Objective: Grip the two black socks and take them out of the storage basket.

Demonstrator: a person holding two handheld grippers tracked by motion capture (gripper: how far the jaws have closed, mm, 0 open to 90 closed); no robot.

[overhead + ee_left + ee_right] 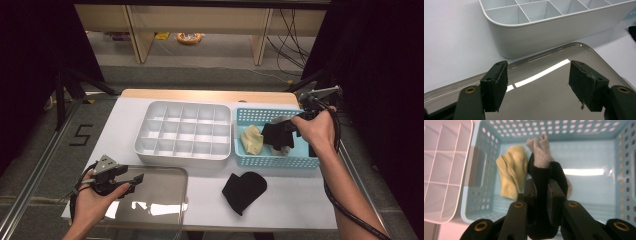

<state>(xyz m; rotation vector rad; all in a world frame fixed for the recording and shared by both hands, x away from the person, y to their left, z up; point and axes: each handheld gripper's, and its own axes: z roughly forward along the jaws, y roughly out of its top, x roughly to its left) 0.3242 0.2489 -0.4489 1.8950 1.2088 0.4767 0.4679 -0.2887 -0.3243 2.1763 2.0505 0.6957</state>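
The right gripper [541, 195] has its jaws closed on a black sock [543, 182], which it holds inside the blue basket [584, 152], above the basket floor. In the right gripper view the sock is folded over itself between the pads; its long axis runs along the jaws, from the gripper away toward the far wall of the basket, and its grey end [541, 152] points to that wall. In the high view the same sock [278, 135] hangs over the middle of the basket [260, 117], in front of the right hand [316, 131]. A yellow sock [512, 173] lies crumpled on the basket floor just beside the held one, on the side near the white divided tray [442, 167]; the two do not seem to touch. The tray [184, 131] stands next to the basket and its compartments hold nothing. Another black sock [244, 190] lies flat on the table [295, 200], in front of the basket and well apart from it. The left gripper [537, 82] has its jaws wide apart with nothing between them, and it hovers over a clear lid [554, 100] that lies near the front edge of the tray.
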